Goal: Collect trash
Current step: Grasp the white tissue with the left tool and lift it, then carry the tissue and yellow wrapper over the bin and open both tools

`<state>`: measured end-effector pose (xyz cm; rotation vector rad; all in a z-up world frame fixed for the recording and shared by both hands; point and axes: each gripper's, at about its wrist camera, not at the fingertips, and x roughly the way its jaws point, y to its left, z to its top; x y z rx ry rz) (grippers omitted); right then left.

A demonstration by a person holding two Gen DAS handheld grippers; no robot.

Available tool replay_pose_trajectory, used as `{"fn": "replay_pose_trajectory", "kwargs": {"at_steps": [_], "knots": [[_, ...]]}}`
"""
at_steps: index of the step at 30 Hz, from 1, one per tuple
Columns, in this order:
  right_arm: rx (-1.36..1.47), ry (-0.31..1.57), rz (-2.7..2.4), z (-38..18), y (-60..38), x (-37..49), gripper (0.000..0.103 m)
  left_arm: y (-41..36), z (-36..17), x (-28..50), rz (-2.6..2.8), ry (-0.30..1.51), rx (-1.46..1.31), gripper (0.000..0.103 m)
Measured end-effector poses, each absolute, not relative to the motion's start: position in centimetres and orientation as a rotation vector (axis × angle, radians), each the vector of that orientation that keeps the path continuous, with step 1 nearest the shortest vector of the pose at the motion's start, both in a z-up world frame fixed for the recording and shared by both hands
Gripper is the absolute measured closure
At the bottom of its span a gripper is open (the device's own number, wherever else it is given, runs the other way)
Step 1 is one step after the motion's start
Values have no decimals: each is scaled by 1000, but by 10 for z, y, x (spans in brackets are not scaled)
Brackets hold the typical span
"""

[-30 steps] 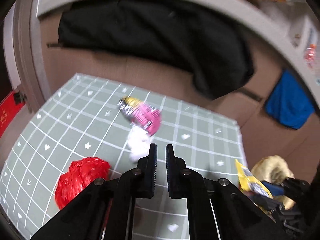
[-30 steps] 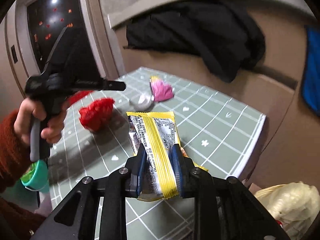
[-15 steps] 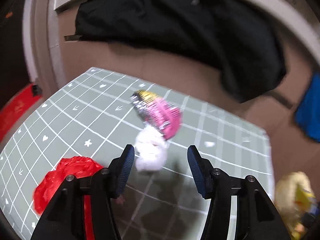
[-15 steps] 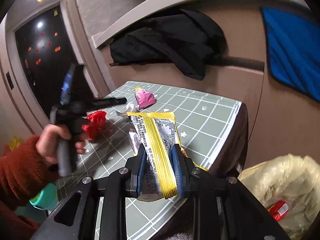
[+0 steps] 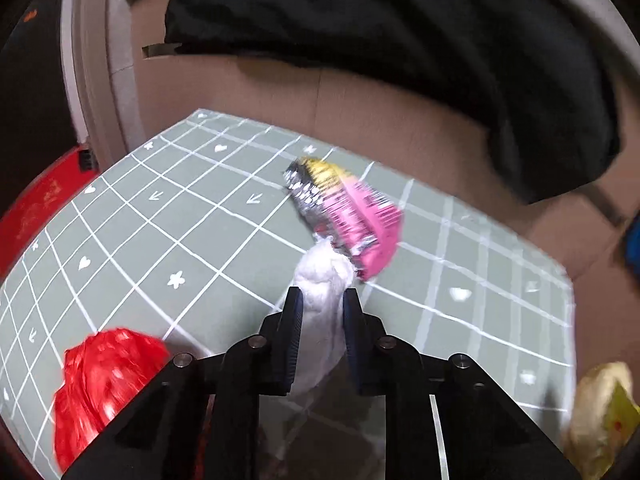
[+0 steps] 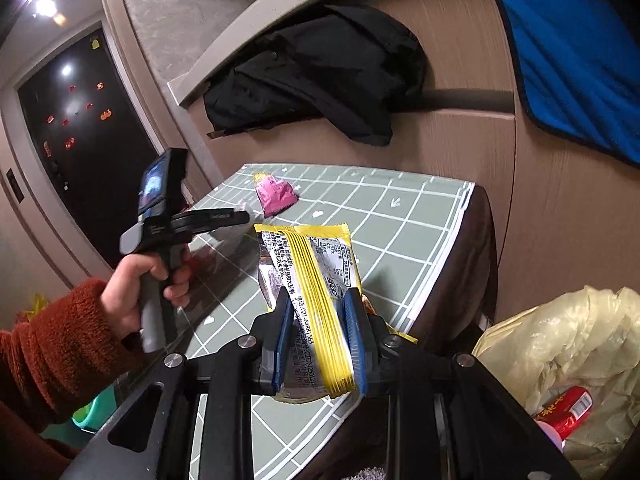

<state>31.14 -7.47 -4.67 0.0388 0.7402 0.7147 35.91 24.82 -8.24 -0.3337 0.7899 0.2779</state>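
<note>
The counter [image 5: 200, 216] wears a grey-green cloth gridded in white, with small hearts and arrows. Behind it a brown panelled wall carries a slung black jacket [image 5: 400, 20]; a blue cloth [image 6: 568, 52] hangs at two o'clock of the right view.

The left gripper [image 5: 319, 312] is closing its fingers on a white tissue wad [image 5: 322, 276], which touches a pink wrapper [image 5: 352, 216] at one o'clock of it. A red crumpled bag [image 5: 104, 372] lies at eight o'clock.

The right gripper [image 6: 320, 320] pinches a yellow snack packet [image 6: 312, 268] over the counter's right edge; beyond that edge, at four o'clock, gapes a yellow trash bag [image 6: 560, 344].
</note>
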Motion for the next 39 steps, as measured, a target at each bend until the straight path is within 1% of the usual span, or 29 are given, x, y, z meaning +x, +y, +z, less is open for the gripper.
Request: {"fn": "replay_pose_trajectory", "kwargs": {"at_steps": [3,10,17,21,25,29,33,39], "knots": [[28,711,711,-37,-76,307,79,235,-54,328,213,709,-319,83],[35,652,705,-18,-90,292,79,201,-2,273,83,593,-307,83],[86,523,617,29,-135,276,79,113,57,235,-54,436,-197,83],[107,454,558,58,-170,263,79,64,78,224,-135,384,-153,83],[107,388,480,83,-207,245,79,14,91,221,-217,352,-114,83],[92,352,406,94,-238,230,79,-24,93,223,-277,351,-93,83],[107,353,356,93,-264,223,79,-52,86,228,-316,375,-86,83],[140,388,320,75,-293,222,79,-81,69,240,-342,430,-75,83]]}}
